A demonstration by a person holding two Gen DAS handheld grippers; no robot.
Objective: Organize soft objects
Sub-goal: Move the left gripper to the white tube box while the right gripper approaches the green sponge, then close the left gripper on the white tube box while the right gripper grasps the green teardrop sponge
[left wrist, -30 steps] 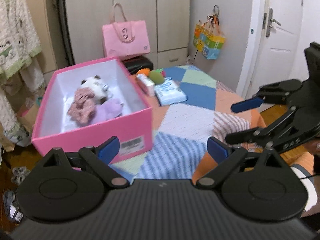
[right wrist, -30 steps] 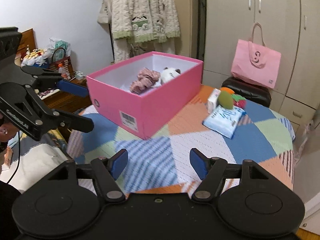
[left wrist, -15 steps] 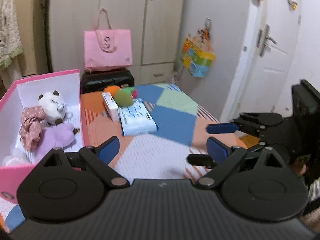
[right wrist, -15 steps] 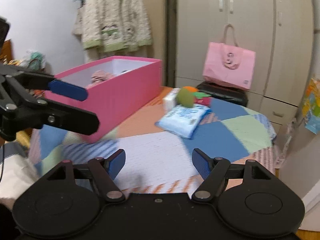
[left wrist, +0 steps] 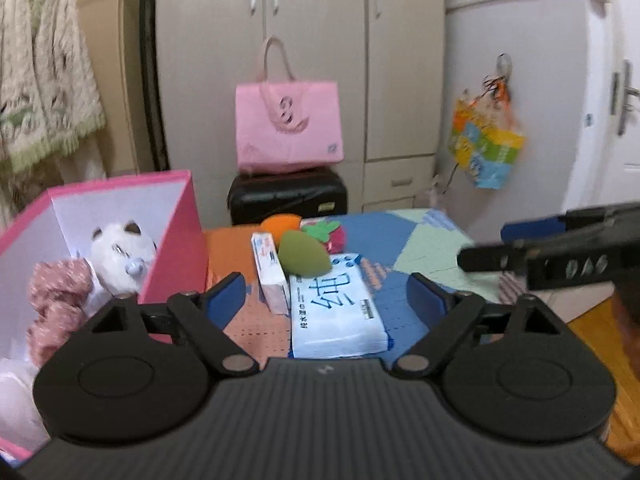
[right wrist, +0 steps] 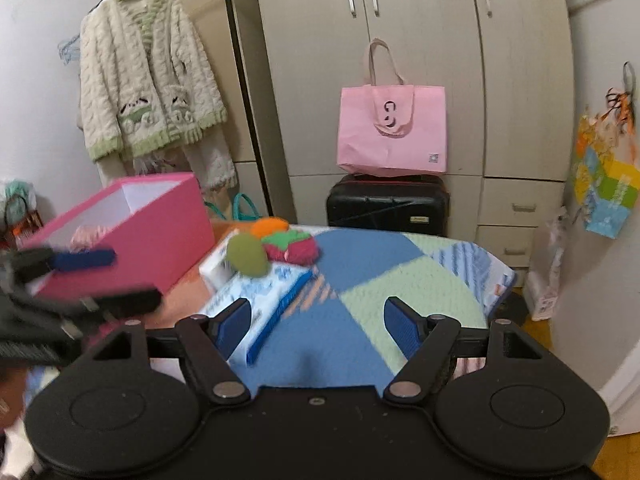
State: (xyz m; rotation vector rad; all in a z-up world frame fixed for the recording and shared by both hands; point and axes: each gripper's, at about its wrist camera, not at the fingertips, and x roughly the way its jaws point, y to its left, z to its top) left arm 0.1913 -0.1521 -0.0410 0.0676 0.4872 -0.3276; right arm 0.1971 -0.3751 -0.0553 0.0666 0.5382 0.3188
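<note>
A pink box (left wrist: 170, 236) stands at the left of the patchwork table and holds a white panda plush (left wrist: 120, 254) and a pink scrunchie (left wrist: 56, 296). Beside it lie a blue tissue pack (left wrist: 334, 306), a small white carton (left wrist: 270, 276), a green sponge (left wrist: 302, 256), an orange plush (left wrist: 280, 223) and a red strawberry plush (right wrist: 294, 248). My left gripper (left wrist: 324, 300) is open and empty, just before the tissue pack. My right gripper (right wrist: 316, 326) is open and empty, over the table to the right of the pack. The pink box also shows in the right wrist view (right wrist: 132, 236).
A black suitcase (right wrist: 388, 204) with a pink tote bag (right wrist: 392, 128) on it stands behind the table against the wardrobe. A cream cardigan (right wrist: 148, 80) hangs at the left. A colourful bag (right wrist: 604, 184) hangs at the right. The table's right edge (right wrist: 500, 280) drops to the floor.
Both grippers have swung to the right, from the pink box toward the tissue pack and the plush toys. Both stay open and empty.
</note>
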